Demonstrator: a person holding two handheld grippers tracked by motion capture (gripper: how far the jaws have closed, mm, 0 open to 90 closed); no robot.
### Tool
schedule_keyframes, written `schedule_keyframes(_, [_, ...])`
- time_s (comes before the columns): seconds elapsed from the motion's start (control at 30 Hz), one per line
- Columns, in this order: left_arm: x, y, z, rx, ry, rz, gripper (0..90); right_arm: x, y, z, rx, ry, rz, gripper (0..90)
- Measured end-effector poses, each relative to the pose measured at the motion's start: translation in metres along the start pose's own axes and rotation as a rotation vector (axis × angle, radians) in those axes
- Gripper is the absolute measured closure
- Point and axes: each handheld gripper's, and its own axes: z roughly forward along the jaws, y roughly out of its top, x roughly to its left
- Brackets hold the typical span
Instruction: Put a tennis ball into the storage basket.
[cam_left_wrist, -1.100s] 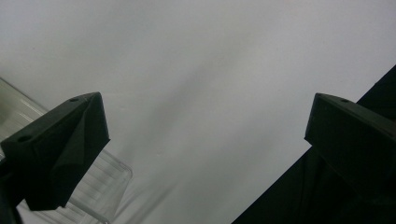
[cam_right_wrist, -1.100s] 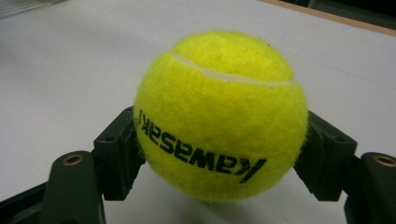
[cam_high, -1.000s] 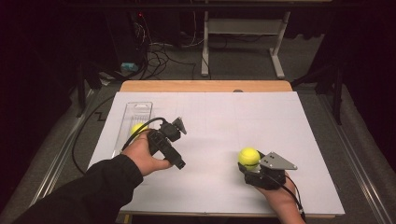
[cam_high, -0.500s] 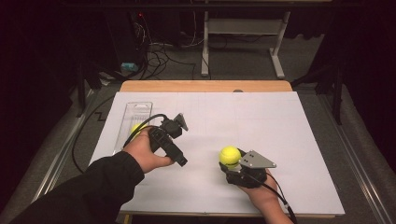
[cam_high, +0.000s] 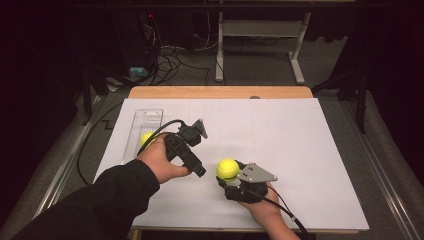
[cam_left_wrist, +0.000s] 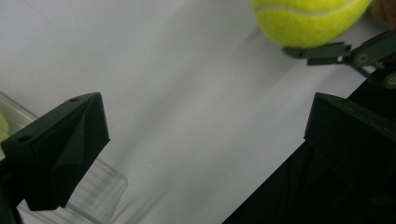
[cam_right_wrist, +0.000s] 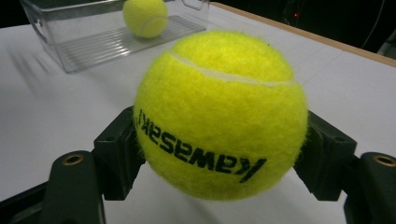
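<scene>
The tennis ball (cam_right_wrist: 219, 114) in my right hand-held gripper (cam_high: 231, 176) is bright yellow-green and fuzzy, with a pale curved seam across its top and black lettering printed on its lower half, which reads upside down in the right gripper view. My jaws press against it on both sides, one at each flank, so the ball sits squeezed between them. From the high view it is toward the near side of the white table (cam_high: 300, 150), a little right of my left hand (cam_high: 160, 160); I cannot tell whether it touches the surface.

My left hand-held gripper (cam_high: 192, 137) has its jaws spread wide with nothing between them, just bare white table beneath. In the left gripper view the held ball shows at the upper edge.

A second tennis ball (cam_right_wrist: 144, 17), the same yellow-green, lies inside the clear plastic tray (cam_high: 142, 125) at the left side of the table. In the high view my left hand partly covers it. The tray has a ribbed floor and upright transparent walls.
</scene>
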Motion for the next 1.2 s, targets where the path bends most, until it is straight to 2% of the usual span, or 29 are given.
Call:
schedule_keyframes(0.47, [-0.016, 0.018, 0.012, 0.007, -0.022, 0.011, 0.4, 0.016, 0.001, 0.012, -0.028, 0.058, 0.003, 27.2])
schedule_keyframes(0.57, [-0.020, 0.022, 0.015, 0.015, -0.024, 0.015, 0.4, 0.016, 0.001, 0.012, -0.032, 0.062, 0.008, 27.2])
schedule_keyframes(0.6, [-0.020, 0.022, 0.016, 0.014, -0.026, 0.018, 0.4, 0.017, 0.001, 0.012, -0.034, 0.068, 0.023, 27.2])
schedule_keyframes(0.67, [-0.022, 0.024, 0.017, 0.022, -0.027, 0.024, 0.4, 0.018, 0.001, 0.012, -0.039, 0.043, 0.025, 27.2])
schedule_keyframes(0.83, [-0.026, 0.029, 0.024, 0.039, -0.038, 0.037, 0.4, 0.018, 0.003, 0.010, -0.059, 0.078, 0.025, 27.2])
schedule_keyframes(0.97, [-0.029, 0.031, 0.030, 0.037, -0.051, 0.031, 0.5, 0.020, 0.005, 0.008, -0.068, 0.076, 0.022, 27.2])
schedule_keyframes(1.07, [-0.030, 0.033, 0.033, 0.036, -0.060, 0.031, 2.8, 0.021, 0.006, 0.008, -0.082, 0.089, 0.026, 27.2])
schedule_keyframes(1.2, [-0.032, 0.034, 0.036, 0.035, -0.076, 0.036, 10.4, 0.021, 0.006, 0.009, -0.081, 0.092, 0.022, 27.2])
